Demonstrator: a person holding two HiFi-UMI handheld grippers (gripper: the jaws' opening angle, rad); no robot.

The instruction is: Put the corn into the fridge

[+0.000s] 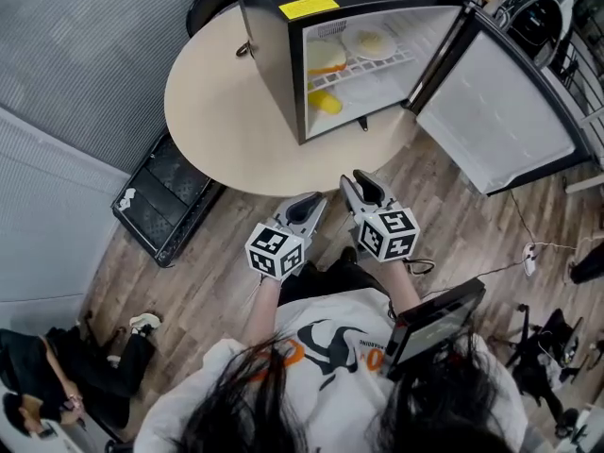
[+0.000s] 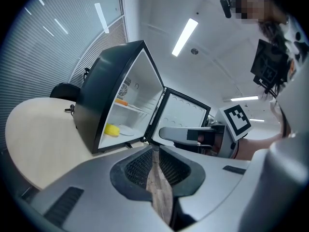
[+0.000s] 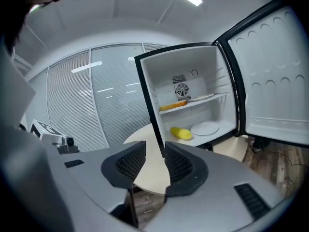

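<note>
Stubby yellow corn lying on fridge floor beside white plate. Left gripper tips pressed together, empty; right gripper slightly spread, empty.

Fridge: small black unit with a white interior and a yellow label on top. It stood upright on the right half of the round tabletop, back toward the far edge. Door was swung wide open to the right, hanging out past the tabletop's right edge. Corn: one yellow cob, on its side on the fridge floor, in the lower compartment under the wire shelf, close to the left wall.
</note>
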